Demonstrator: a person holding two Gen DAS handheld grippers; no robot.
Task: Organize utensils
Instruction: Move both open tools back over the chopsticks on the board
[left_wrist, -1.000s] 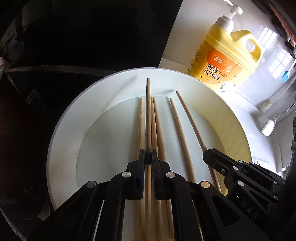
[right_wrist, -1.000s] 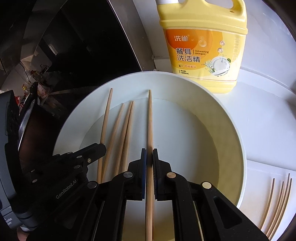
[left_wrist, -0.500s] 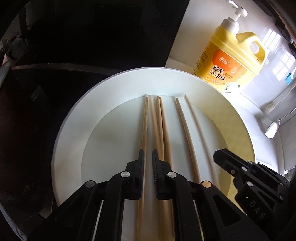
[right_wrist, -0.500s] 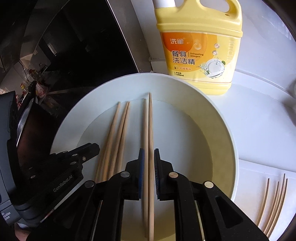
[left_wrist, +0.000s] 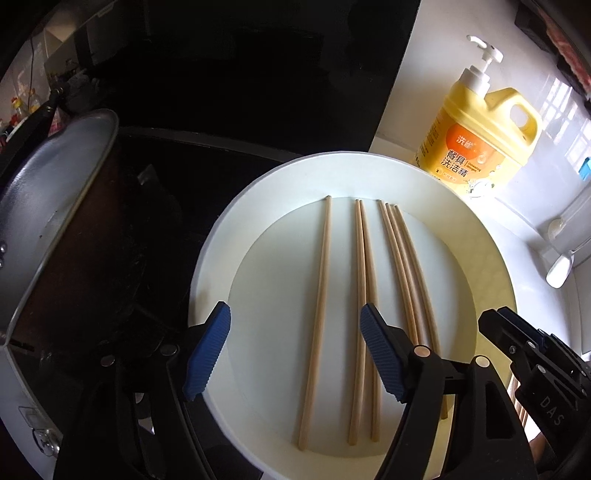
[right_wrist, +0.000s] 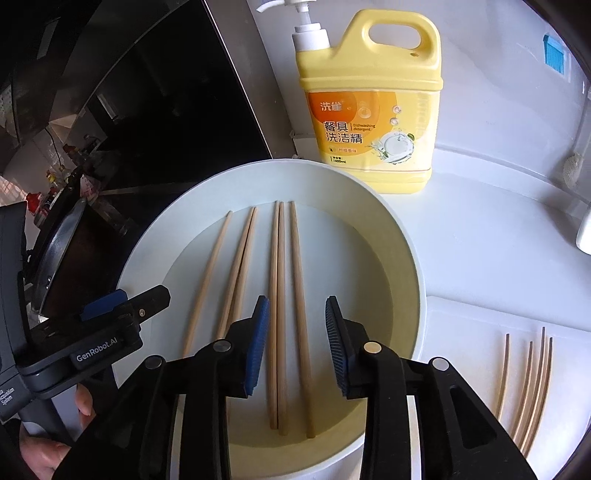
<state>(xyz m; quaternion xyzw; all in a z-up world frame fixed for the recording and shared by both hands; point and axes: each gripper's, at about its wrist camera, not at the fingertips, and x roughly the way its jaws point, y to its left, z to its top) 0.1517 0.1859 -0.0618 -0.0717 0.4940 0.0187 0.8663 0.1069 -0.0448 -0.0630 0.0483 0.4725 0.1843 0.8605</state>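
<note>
right gripper (right_wrist: 297, 347): nearest the lens in the right wrist view, over the near rim of the plate (right_wrist: 408, 266); its jaws have just been opening and stand partly apart, with the three rightmost sticks lying between and below them, no pad pressing on any.
left gripper (left_wrist: 295, 354): over the near-left part of the plate; its jaws have just been opening and stand wide, blue pads well apart; the leftmost stick and the pair beside it run under the gap, none of them held.
chopsticks on the plate (right_wrist: 279, 314): six wooden sticks flat on the plate floor, in groups of one, two and three from the plate's left; all free.
long axis: every stick runs from the plate's near rim to its far rim, about in line with both grippers' pointing direction, so a jaw closing sideways would meet a stick across its width.
loose chopsticks (right_wrist: 528, 384): four more on the white counter (right_wrist: 498, 258), off the plate's right side, apart from its rim, also running near to far.
nearer hand: judged, the right gripper is the closer one to the loose four; the left would have to cross the plate.
next step, judged: lift clear of the plate and fetch the counter sticks from the right.
detergent bottle (right_wrist: 373, 110): beyond the plate's far rim, upright.
pan (left_wrist: 48, 221): off the plate's left, on the dark stove.
</note>
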